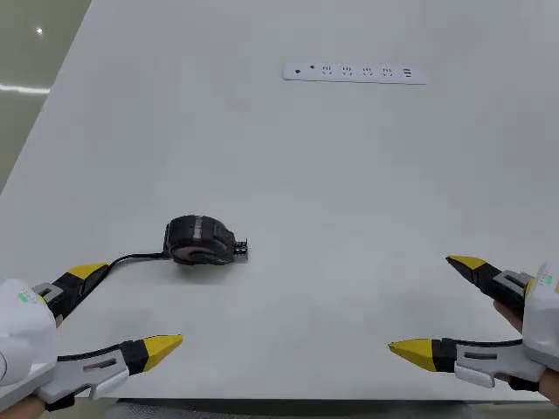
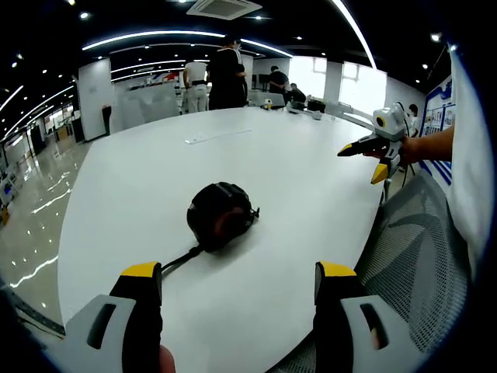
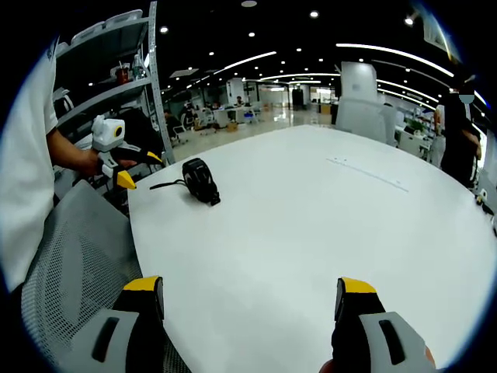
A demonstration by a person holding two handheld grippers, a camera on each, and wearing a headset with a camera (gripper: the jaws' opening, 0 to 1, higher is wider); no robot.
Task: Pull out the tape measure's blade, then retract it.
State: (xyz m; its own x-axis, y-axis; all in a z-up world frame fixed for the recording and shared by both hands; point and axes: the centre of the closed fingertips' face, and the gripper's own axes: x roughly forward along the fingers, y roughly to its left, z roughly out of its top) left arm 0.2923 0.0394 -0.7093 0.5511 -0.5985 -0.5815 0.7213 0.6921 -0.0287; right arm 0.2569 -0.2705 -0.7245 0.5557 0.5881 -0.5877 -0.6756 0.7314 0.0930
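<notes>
A black tape measure (image 1: 201, 241) lies on the white table (image 1: 332, 175), its blade tip facing right and a black strap trailing to the left. My left gripper (image 1: 131, 307) is open just left of and below it, near the table's front edge. In the left gripper view the tape measure (image 2: 221, 215) sits ahead of the yellow-tipped fingers (image 2: 141, 272), a little way off. My right gripper (image 1: 444, 305) is open at the front right, far from the tape measure (image 3: 200, 180). The blade is wound inside the case.
A white power strip (image 1: 355, 72) lies at the far side of the table. A grey mesh chair (image 2: 419, 233) stands by the table's near edge. Several people stand beyond the table's far end (image 2: 225, 74). Shelving (image 3: 116, 85) rises behind the left side.
</notes>
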